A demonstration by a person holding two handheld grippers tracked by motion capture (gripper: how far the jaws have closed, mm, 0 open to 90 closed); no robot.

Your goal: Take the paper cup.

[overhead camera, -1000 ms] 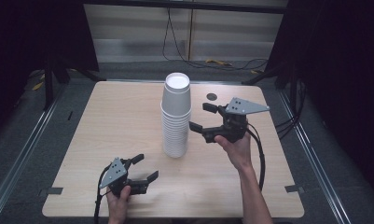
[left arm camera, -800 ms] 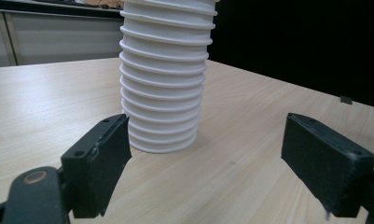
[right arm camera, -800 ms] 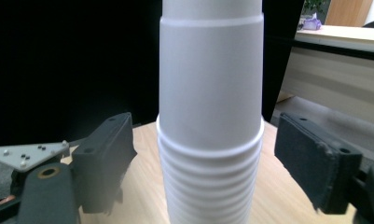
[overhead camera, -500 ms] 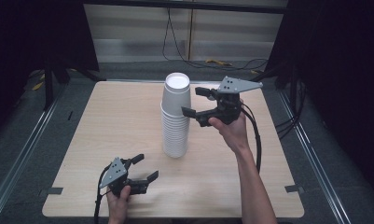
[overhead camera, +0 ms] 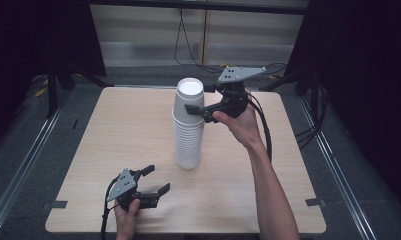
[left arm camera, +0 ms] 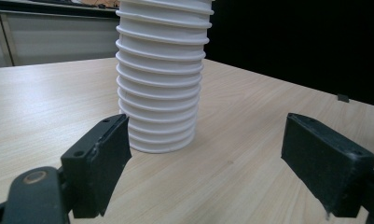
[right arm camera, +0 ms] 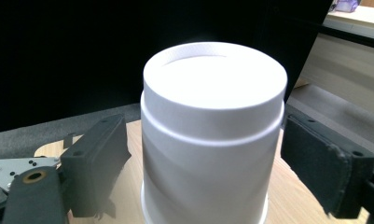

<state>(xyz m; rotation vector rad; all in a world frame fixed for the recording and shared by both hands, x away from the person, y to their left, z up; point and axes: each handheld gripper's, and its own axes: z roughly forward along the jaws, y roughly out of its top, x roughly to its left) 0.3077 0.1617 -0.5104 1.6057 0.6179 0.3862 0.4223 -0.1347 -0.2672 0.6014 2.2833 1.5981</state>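
Here we see the stack of white paper cups [overhead camera: 189,125] standing upright near the middle of the tabletop [overhead camera: 113,130]. Our right gripper [overhead camera: 199,100] sits at the stack's top, its fingers [right arm camera: 98,161] spread on either side of the uppermost cup [right arm camera: 212,135], not pressing it. Our left gripper [overhead camera: 155,181] rests low on the tabletop, well in front of the stack, fingers [left arm camera: 100,156] released and grasping nothing.

High view above the near edge, looking forward and down on the whole table [overhead camera: 113,130], left gripper view low at tabletop level, facing the cup stack [left arm camera: 161,74] nearby, right gripper view close at the stack's top, all sharing that stack.
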